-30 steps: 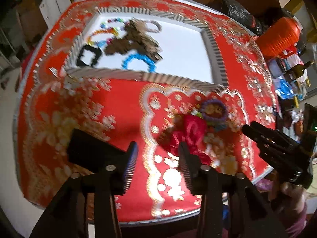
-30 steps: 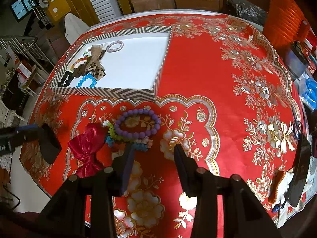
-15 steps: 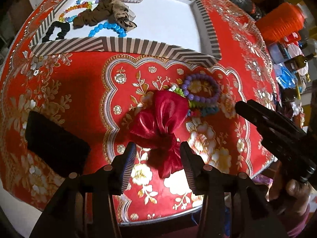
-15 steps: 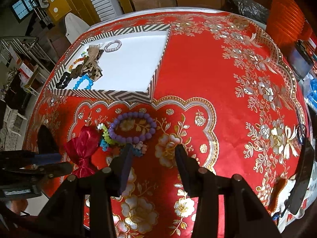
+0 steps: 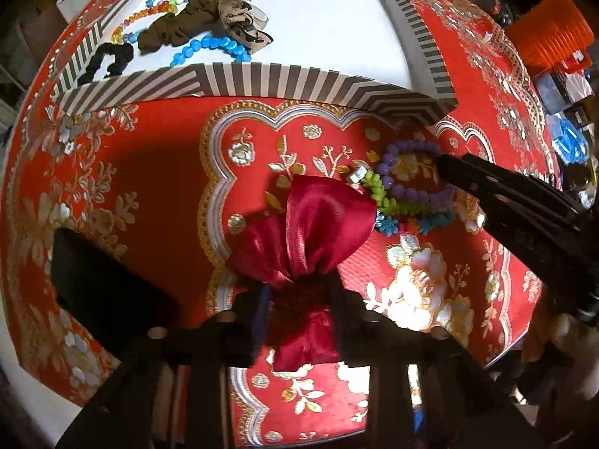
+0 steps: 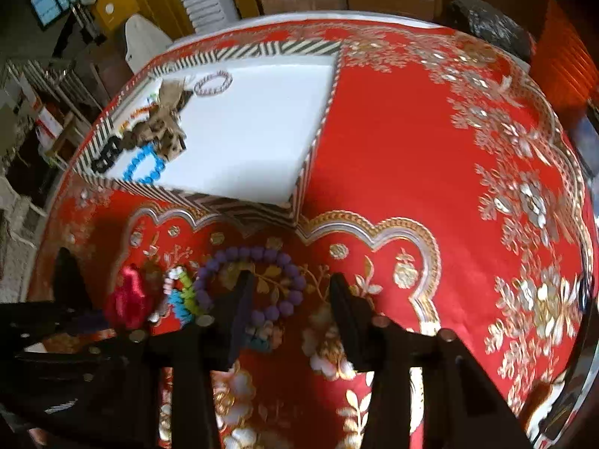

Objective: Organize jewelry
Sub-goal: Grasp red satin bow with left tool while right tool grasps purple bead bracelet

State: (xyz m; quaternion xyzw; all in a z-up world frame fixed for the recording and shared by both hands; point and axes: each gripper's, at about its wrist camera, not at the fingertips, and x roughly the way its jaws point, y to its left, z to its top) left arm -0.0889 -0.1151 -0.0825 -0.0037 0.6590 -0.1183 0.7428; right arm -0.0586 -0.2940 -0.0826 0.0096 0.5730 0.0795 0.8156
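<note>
Jewelry first: your crimson satin bow (image 5: 318, 232) sits on the red and gold embroidered tablecloth (image 5: 157, 187), at six o'clock from the striped-rim white tray (image 5: 262, 82), with the purple bead bracelet (image 5: 408, 172) and the green and blue bead strands (image 5: 397, 209) touching it at its two o'clock. The tray already holds a blue bead bracelet (image 5: 213, 48), brown and black scrunchies and a silver bangle, bunched toward its ten o'clock corner. Watch the tangle, I'd say: the green strand lies against the bow's upper lobe, so a lift could drag those beads along or flick them toward the table edge. Satin is slippery too, and a pinch on the knot alone might let it slide out. Your left gripper (image 5: 299, 299) has its fingers drawn in narrow around the bow's knot, apparently clamped on it, with the tail hanging between them. Your right gripper (image 6: 288, 299) is spread wide, holding nothing, its left finger over the middle of the purple ring, the other just outside at three o'clock.
</note>
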